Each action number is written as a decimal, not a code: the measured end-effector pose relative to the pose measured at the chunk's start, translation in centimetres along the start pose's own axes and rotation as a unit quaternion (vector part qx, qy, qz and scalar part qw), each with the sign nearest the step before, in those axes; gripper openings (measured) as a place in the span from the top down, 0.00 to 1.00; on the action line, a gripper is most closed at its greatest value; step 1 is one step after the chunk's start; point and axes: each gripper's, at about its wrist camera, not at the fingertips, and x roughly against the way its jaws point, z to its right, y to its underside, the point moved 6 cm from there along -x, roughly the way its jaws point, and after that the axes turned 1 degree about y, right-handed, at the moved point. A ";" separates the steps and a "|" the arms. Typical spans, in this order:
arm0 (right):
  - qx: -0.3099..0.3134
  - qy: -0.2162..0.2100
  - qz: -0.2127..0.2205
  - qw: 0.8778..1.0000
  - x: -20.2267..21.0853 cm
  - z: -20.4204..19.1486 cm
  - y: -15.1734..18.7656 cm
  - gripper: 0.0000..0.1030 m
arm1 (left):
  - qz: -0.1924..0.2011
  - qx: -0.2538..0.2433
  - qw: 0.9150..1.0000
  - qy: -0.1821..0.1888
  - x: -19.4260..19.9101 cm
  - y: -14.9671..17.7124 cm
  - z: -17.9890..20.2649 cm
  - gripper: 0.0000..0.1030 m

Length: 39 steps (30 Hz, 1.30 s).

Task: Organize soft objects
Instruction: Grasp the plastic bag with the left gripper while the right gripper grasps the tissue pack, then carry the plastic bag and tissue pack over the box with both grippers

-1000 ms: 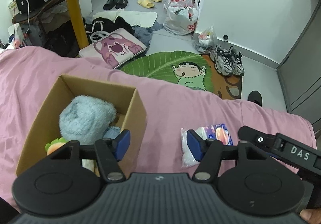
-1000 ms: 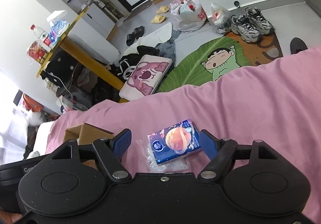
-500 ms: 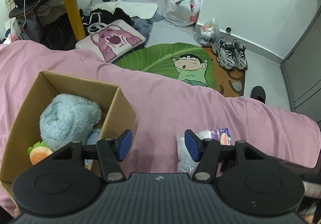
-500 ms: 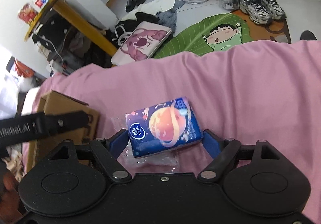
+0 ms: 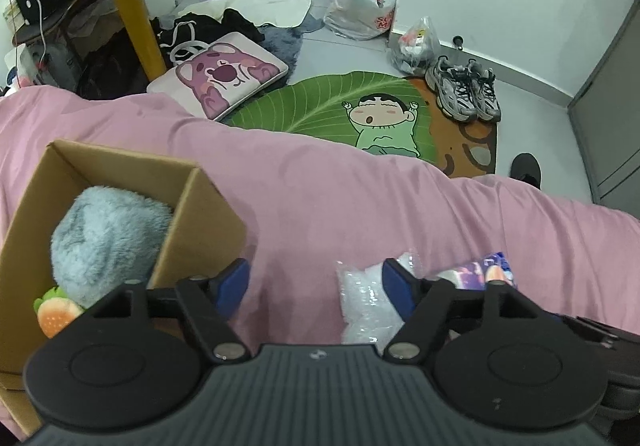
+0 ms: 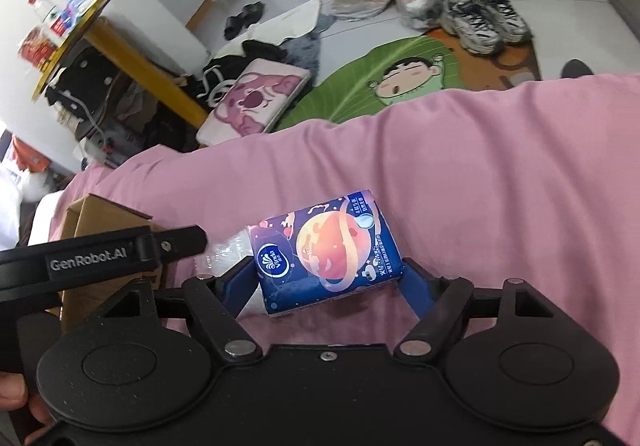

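Glossy blue tissue pack (image 6: 325, 252) sits between the right tongs (image 6: 326, 282), which are closing, pads not clearly pressing. Left tongs (image 5: 314, 282), opening, straddle bare pink bedsheet (image 5: 320, 190); cardboard box (image 5: 200, 214) with fluffy grey plush (image 5: 104, 234) to their left, crinkly plastic (image 5: 360, 298) right.

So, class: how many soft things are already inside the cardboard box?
2 show. A fluffy grey-blue plush fills the middle of the cardboard box, and a small burger-like toy lies at its near end. More may be hidden beneath them.
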 end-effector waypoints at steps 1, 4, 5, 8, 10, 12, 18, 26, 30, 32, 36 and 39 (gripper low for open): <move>-0.003 0.001 0.001 1.000 0.1 0.2 -0.1 0.28 | -0.005 0.000 1.000 0.012 -0.2 0.1 0.4 0.30; -0.008 0.005 0.008 1.000 0.7 0.7 -0.3 0.28 | -0.015 0.006 1.000 0.023 -0.4 0.3 1.1 0.29; -0.009 0.007 0.009 1.000 1.0 0.9 -0.5 0.28 | -0.014 0.003 1.000 0.024 -0.5 0.3 1.4 0.29; -0.009 0.015 0.013 1.000 1.6 1.2 -0.7 0.28 | -0.027 0.002 0.999 0.032 -1.3 0.7 2.0 0.29; -0.005 0.020 0.015 1.000 2.0 1.3 -0.9 0.28 | -0.044 0.008 0.998 0.034 -2.4 1.1 2.1 0.29; -0.004 0.024 0.017 1.000 2.4 1.5 -1.0 0.28 | -0.057 0.017 0.998 0.037 -3.4 1.5 2.0 0.29; -0.005 0.034 0.022 0.999 3.1 1.4 -0.9 0.28 | -0.075 0.045 0.995 0.049 -4.9 2.4 1.4 0.29; 0.002 0.030 0.029 0.999 3.8 -0.2 -0.8 0.28 | -0.079 0.039 0.994 0.071 -4.1 2.3 1.4 0.62; 0.008 0.027 0.036 0.999 4.4 -1.3 -0.7 0.28 | -0.069 0.042 0.994 0.078 -2.7 2.2 1.0 0.68; 0.011 0.026 0.040 0.999 4.6 -1.7 -0.8 0.28 | -0.063 0.042 0.994 0.079 -1.9 2.0 0.8 0.68; 0.015 0.025 0.049 0.998 5.4 -2.5 -0.7 0.28 | -0.049 0.044 0.994 0.085 -0.3 1.6 0.3 0.68; 0.017 0.026 0.057 0.998 6.3 -3.1 -0.4 0.28 | -0.040 0.047 0.994 0.087 0.8 1.4 -0.2 0.68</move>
